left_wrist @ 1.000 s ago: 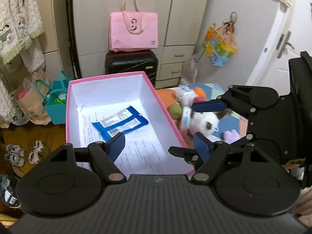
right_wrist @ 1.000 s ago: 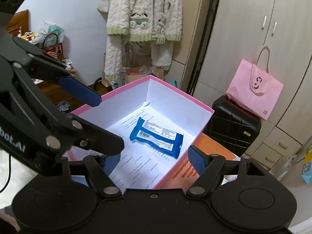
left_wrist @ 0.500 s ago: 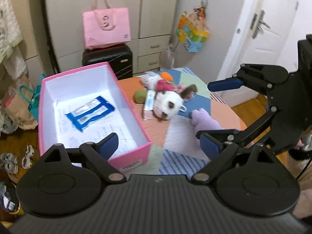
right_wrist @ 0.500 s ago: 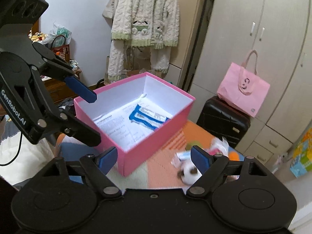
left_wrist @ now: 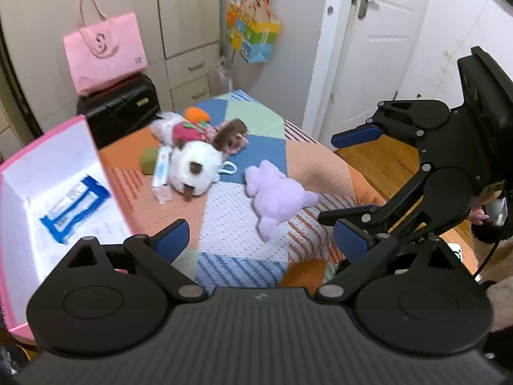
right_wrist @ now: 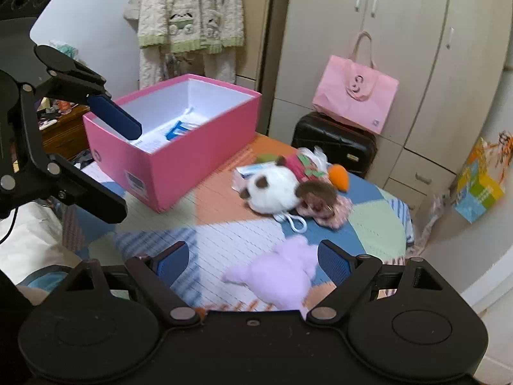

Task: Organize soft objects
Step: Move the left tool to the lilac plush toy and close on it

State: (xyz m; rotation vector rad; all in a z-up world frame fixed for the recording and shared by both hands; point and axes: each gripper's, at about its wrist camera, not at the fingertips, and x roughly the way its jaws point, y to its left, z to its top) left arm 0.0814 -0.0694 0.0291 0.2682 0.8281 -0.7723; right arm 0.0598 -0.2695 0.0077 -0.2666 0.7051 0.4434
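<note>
A purple plush [left_wrist: 279, 194] lies on the patchwork table; in the right wrist view it [right_wrist: 279, 272] sits just ahead of and between my right fingers. A white-and-brown plush dog [left_wrist: 197, 163] [right_wrist: 272, 187] lies beyond it, with a red strawberry plush [left_wrist: 189, 130], an orange carrot plush [right_wrist: 339, 176], a green ball [left_wrist: 148, 159] and a small packet [left_wrist: 162, 166]. A pink box [right_wrist: 179, 160] [left_wrist: 48, 147] holds a blue pack [left_wrist: 75, 207]. My left gripper [left_wrist: 261, 240] is open and empty above the table. My right gripper [right_wrist: 253, 261] [left_wrist: 356, 189] is open and empty.
A pink tote bag [left_wrist: 104, 53] sits on a black suitcase [left_wrist: 120, 107] by the wardrobe behind the table. A colourful bag [left_wrist: 253, 37] hangs near the white door [left_wrist: 378, 41]. Knit clothes [right_wrist: 192, 16] hang behind the box.
Both grippers have swung right, away from the pink box and toward the plush toys. The purple plush now lies close in front of my right gripper.
</note>
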